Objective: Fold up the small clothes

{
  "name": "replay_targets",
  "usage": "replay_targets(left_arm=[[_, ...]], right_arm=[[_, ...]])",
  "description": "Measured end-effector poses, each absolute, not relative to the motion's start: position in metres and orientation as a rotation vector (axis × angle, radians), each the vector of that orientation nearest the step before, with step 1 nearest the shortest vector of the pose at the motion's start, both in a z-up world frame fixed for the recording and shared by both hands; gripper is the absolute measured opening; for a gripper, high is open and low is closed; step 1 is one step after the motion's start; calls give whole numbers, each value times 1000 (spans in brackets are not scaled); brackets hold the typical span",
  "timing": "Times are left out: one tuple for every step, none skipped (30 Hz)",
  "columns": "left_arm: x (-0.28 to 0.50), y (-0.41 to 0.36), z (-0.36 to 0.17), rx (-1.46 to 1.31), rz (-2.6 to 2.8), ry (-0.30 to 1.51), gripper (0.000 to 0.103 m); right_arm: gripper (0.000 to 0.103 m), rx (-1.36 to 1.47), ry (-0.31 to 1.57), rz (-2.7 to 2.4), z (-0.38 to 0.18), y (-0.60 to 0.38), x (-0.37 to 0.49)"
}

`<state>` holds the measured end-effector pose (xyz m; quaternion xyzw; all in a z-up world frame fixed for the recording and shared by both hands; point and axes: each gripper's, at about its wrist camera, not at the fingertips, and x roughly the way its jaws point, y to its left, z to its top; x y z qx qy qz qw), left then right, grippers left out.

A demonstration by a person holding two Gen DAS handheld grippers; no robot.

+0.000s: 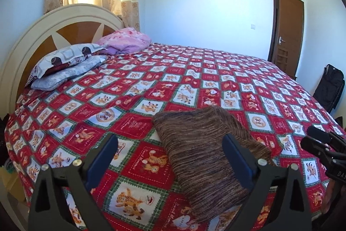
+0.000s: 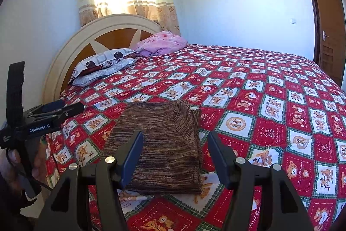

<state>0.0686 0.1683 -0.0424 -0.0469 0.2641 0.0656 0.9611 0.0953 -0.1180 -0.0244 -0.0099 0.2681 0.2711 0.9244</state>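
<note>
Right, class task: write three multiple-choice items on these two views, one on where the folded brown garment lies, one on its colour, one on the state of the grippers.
1. Where does the brown garment lie?
A on the pillows
B on the bedspread
C on the floor
2. Its colour?
A plain pink
B streaked brown
C white
3. The left gripper and right gripper are:
A both open
B both shut on cloth
C one open, one shut

B: it rests flat on the red patterned cover.
B: brown streaks show.
A: each pair of fingers stands apart, holding nothing.
</note>
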Motion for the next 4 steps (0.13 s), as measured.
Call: replay_targets(left_arm=[[68, 168, -42, -93, 135, 530, 99], [68, 168, -42, -91, 134, 528, 99], [69, 168, -42, -91, 129, 529, 99], [69, 168, -42, -90, 119, 532, 99]], right_arm=[[63, -21, 551, 557, -25, -118, 95], [63, -22, 552, 557, -25, -118, 95], [63, -22, 553, 558, -25, -117, 95], [63, -22, 554, 558, -25, -117, 95]])
